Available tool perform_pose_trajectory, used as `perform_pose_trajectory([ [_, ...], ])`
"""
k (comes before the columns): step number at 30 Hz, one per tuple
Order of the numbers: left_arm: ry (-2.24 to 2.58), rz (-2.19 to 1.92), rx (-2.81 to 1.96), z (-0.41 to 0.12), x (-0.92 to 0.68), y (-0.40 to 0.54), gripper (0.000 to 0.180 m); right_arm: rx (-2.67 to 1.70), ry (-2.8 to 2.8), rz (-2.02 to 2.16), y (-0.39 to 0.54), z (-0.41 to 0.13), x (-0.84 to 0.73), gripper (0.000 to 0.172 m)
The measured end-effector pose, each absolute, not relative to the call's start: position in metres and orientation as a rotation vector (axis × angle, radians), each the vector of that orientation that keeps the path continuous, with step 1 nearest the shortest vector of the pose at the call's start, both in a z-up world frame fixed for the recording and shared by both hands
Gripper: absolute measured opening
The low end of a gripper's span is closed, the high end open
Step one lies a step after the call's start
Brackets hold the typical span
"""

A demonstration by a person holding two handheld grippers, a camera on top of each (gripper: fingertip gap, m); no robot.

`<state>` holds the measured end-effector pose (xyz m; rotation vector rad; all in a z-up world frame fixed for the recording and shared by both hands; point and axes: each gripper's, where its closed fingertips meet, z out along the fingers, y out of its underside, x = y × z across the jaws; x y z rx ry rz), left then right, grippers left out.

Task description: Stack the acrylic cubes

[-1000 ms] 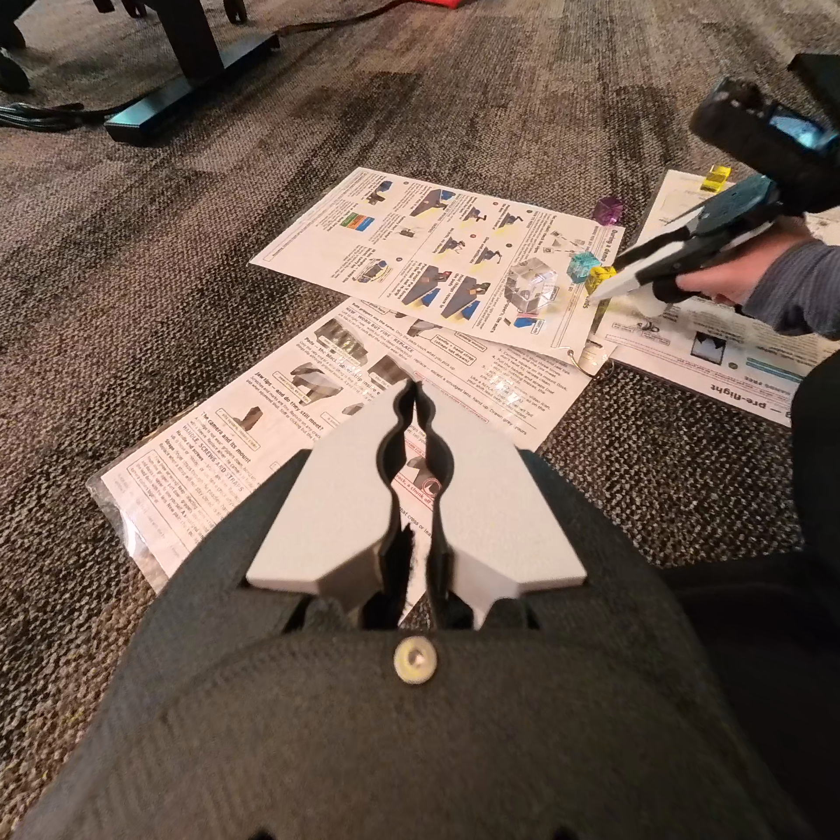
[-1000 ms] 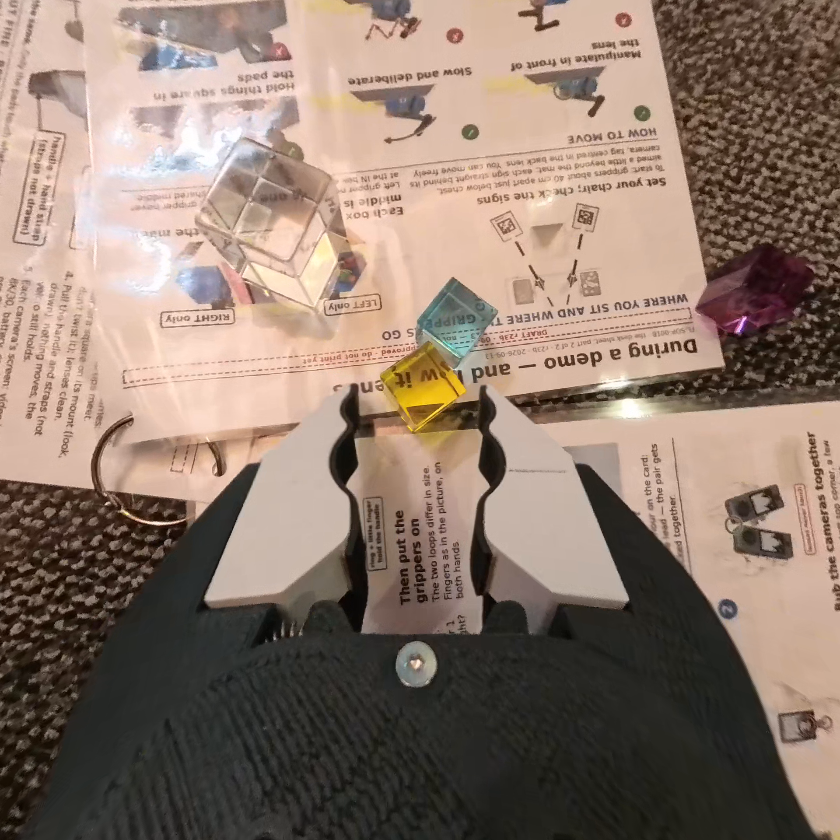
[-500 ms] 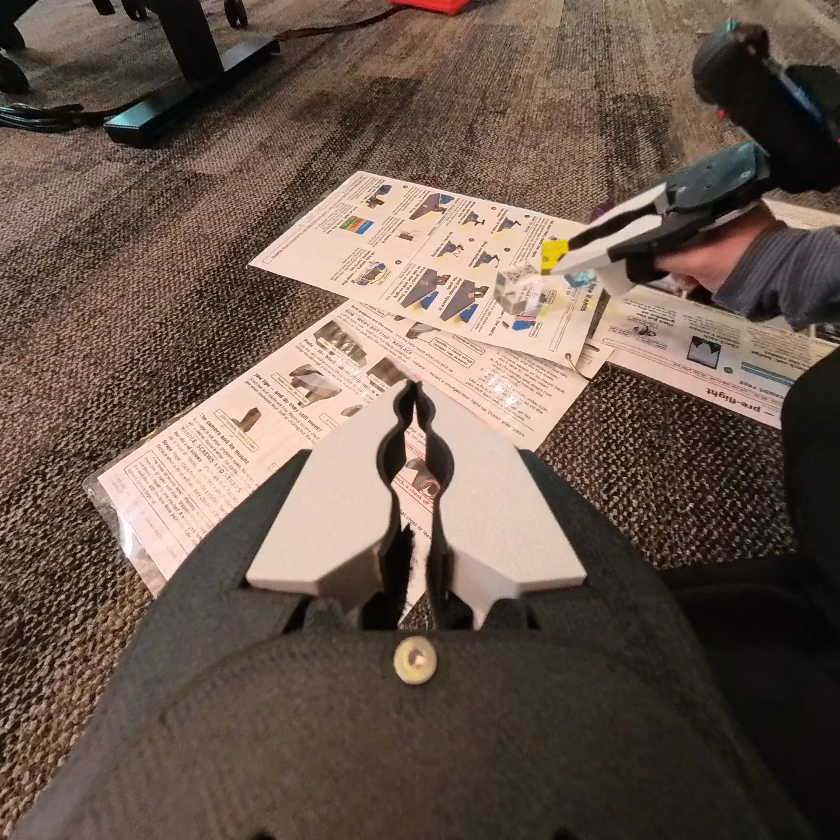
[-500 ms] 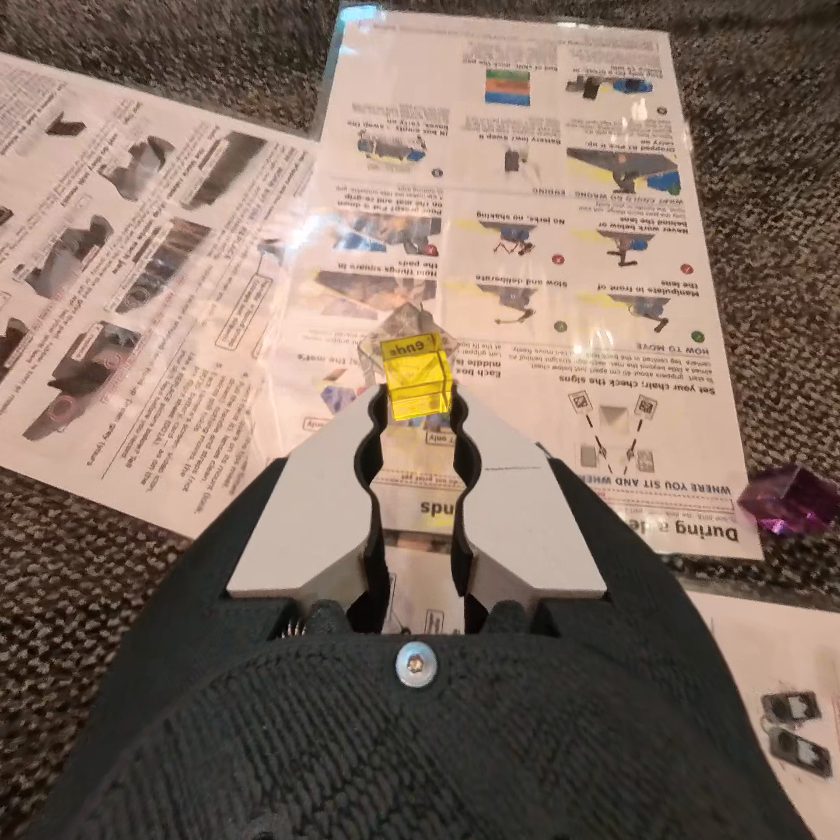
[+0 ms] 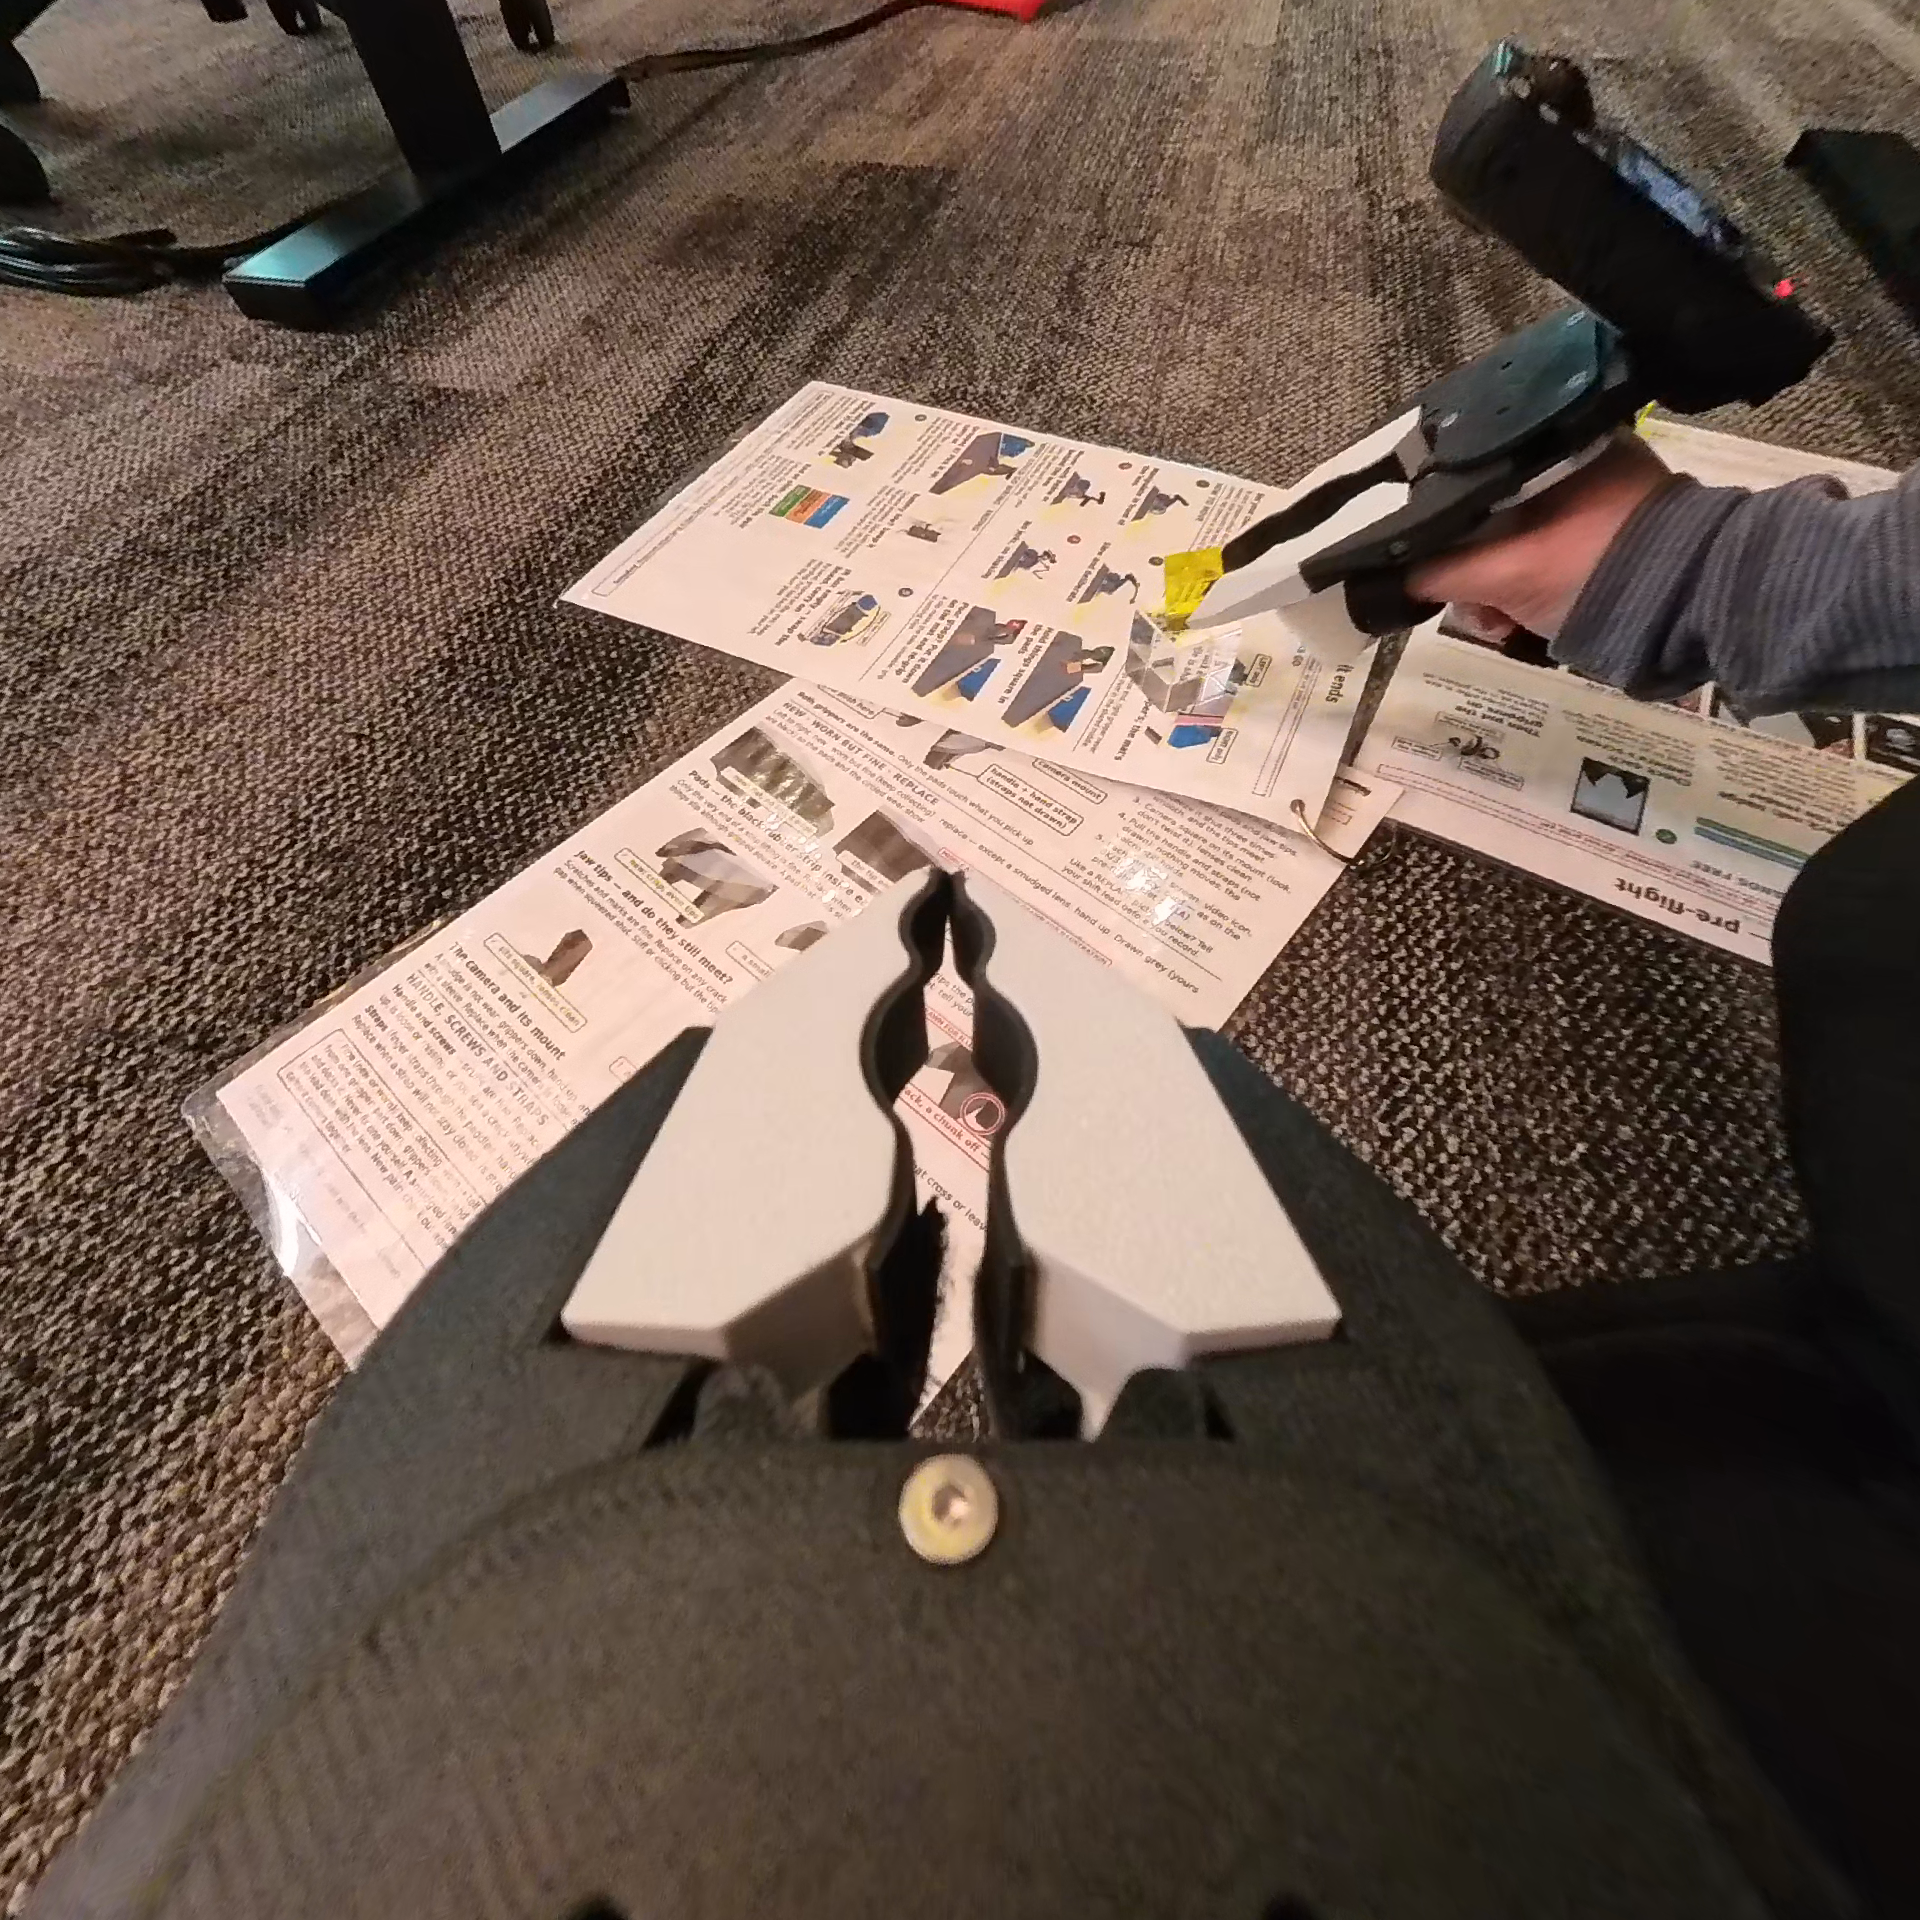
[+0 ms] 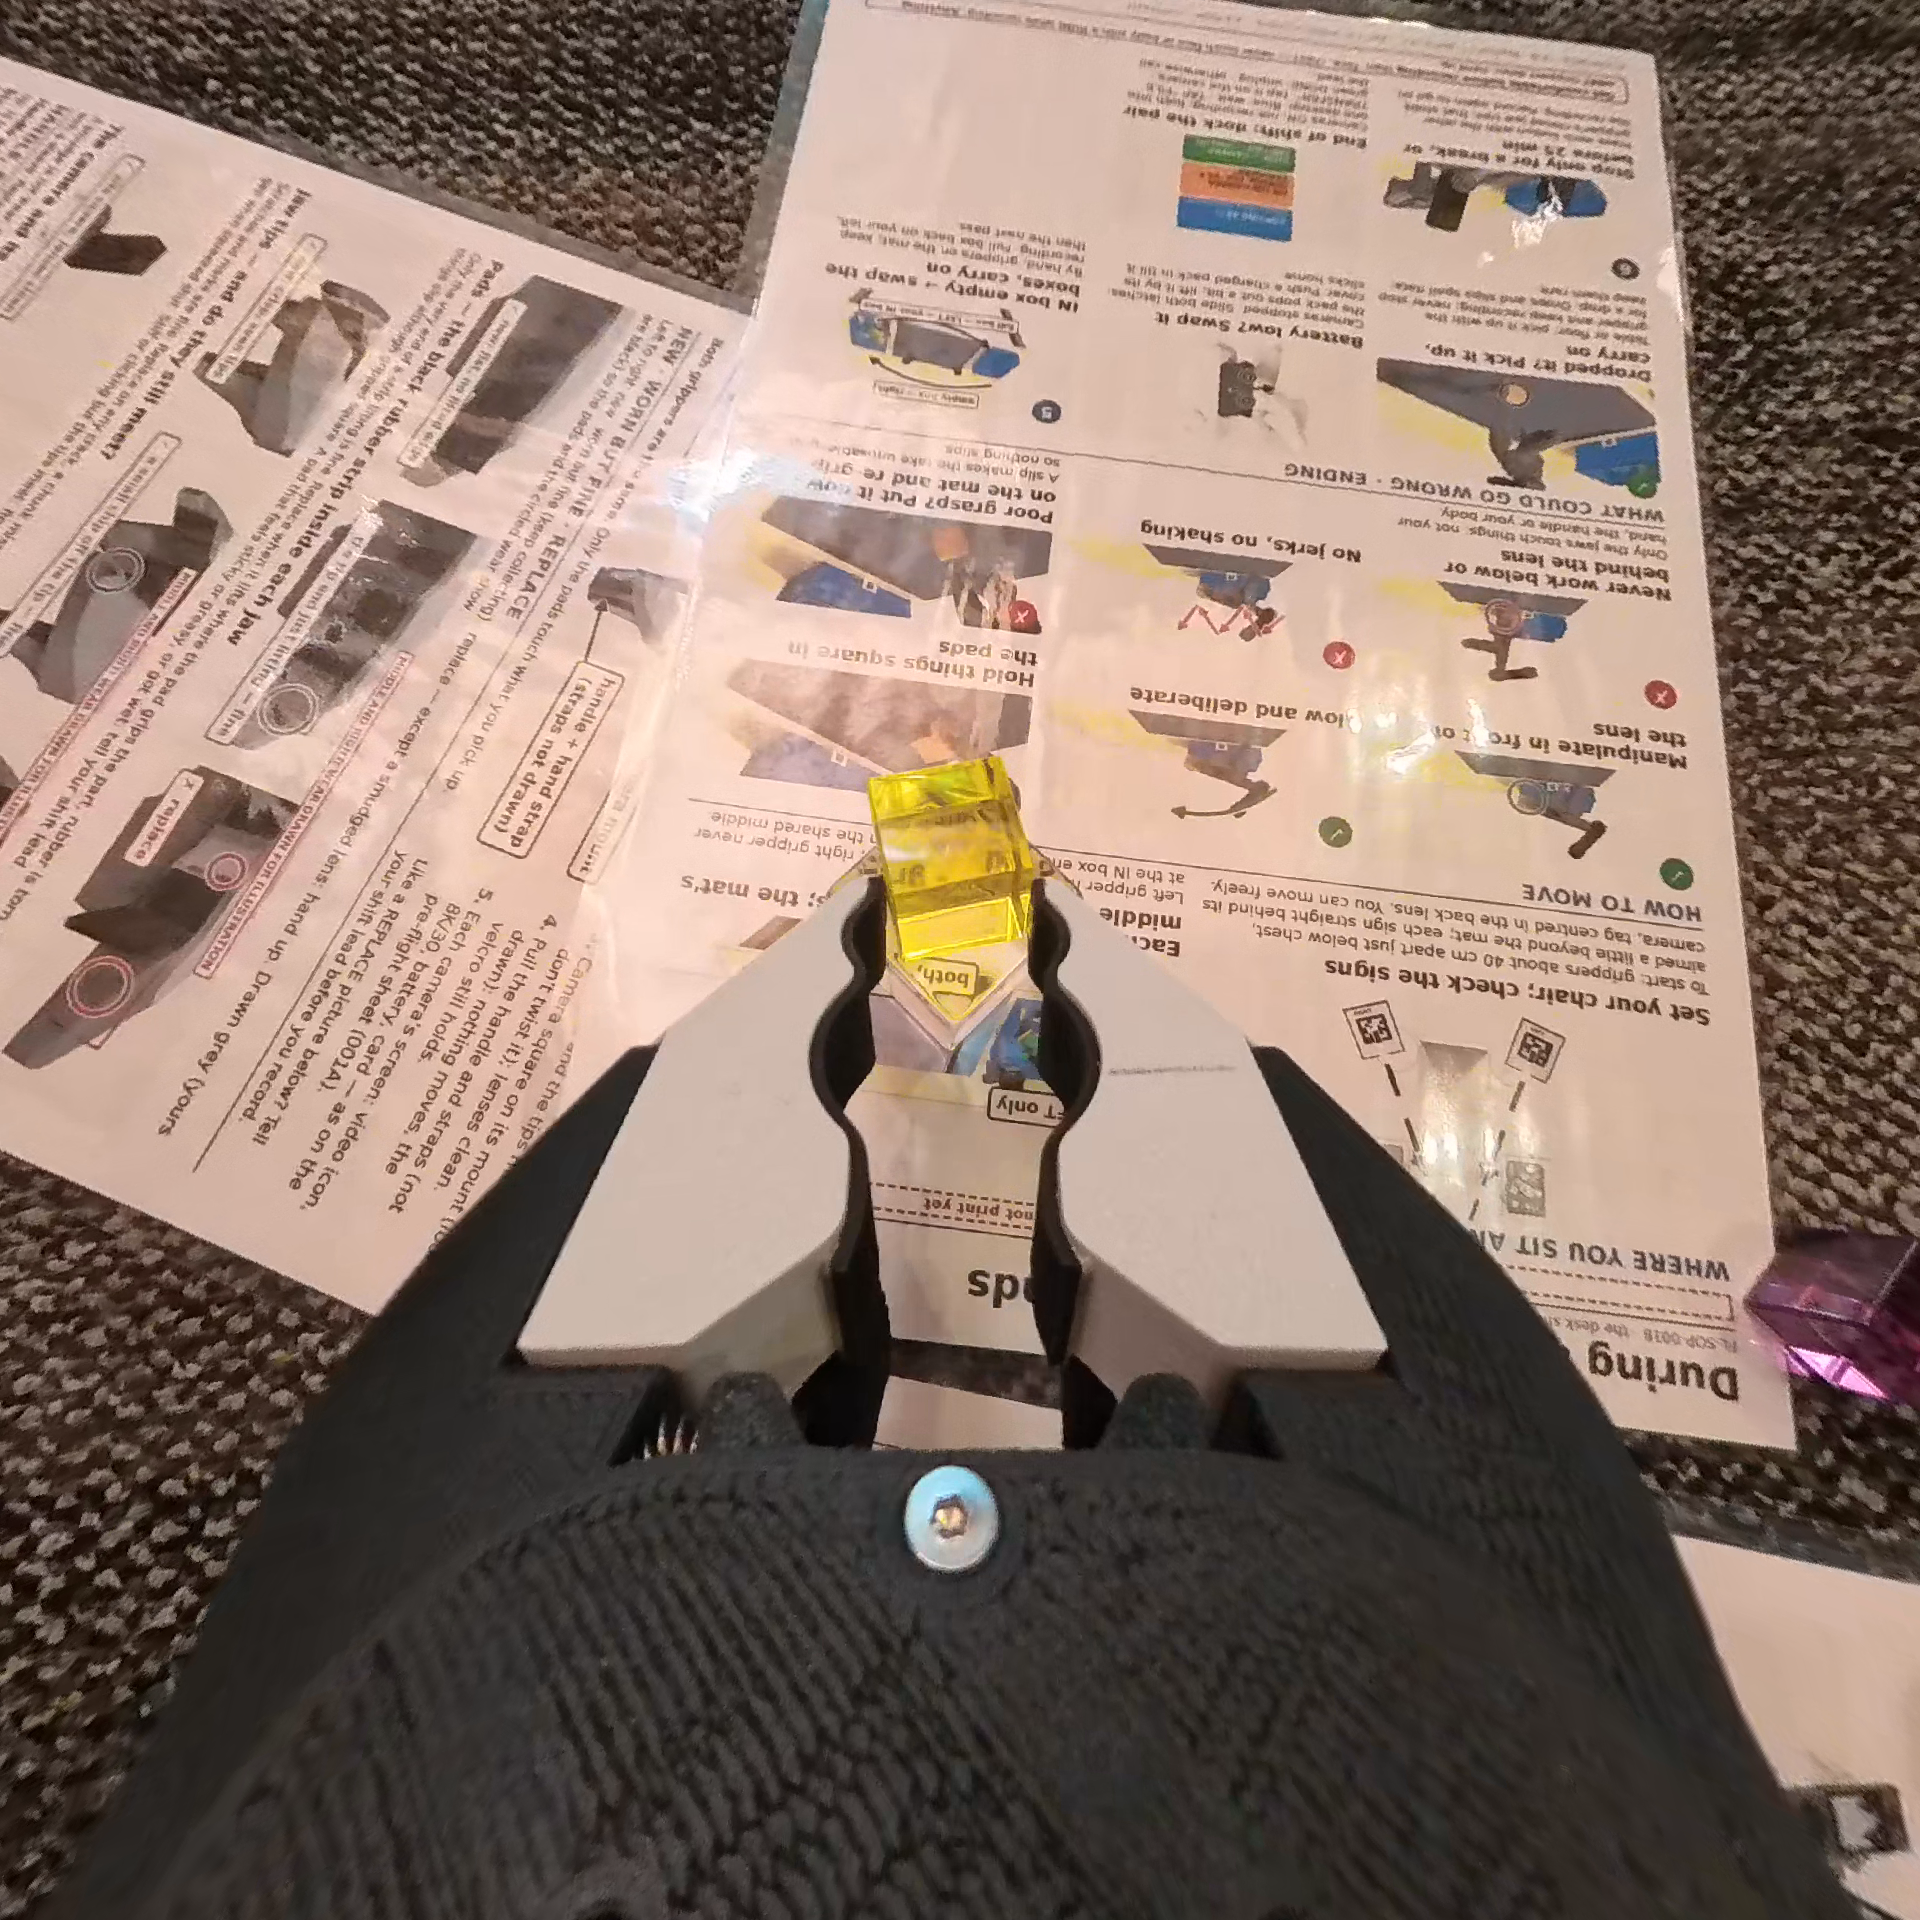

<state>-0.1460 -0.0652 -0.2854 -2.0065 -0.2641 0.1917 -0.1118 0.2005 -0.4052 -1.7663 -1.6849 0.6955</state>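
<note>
Grey-brown looped carpet floor (image 5: 436,540) carries three overlapping laminated white instruction sheets (image 6: 1299,540); a translucent purple cube (image 6: 1839,1314) sits on carpet at one sheet's corner.

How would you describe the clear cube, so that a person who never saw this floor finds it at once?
On the grey carpet lie printed sheets; look at the laminated sheet with coloured pictures. The clear cube rests near its edge, right under the yellow cube held by the right gripper. It alone is colourless and larger than the yellow one.
</note>
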Motion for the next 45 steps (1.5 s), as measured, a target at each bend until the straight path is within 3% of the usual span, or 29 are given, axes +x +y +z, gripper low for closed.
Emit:
perform_pose_trajectory([
  [7,-0.263,0.191,-2.009,-0.286,-0.146,-0.065,0.0,-1.783,-1.678,0.699,0.203,-0.408,-0.108,0.036],
  [21,-0.266,0.19,-2.008,-0.286,-0.146,-0.065,0.0,-1.804,-1.564,0.696,0.222,-0.4,-0.09,0.037],
  [32,-0.264,0.186,-2.012,-0.287,-0.146,-0.065,0.0,-1.801,-1.556,0.849,0.202,-0.394,-0.111,0.056],
  [45,-0.262,0.188,-2.018,-0.288,-0.146,-0.064,0.0,-1.834,-1.591,0.702,0.204,-0.407,-0.111,0.026],
])
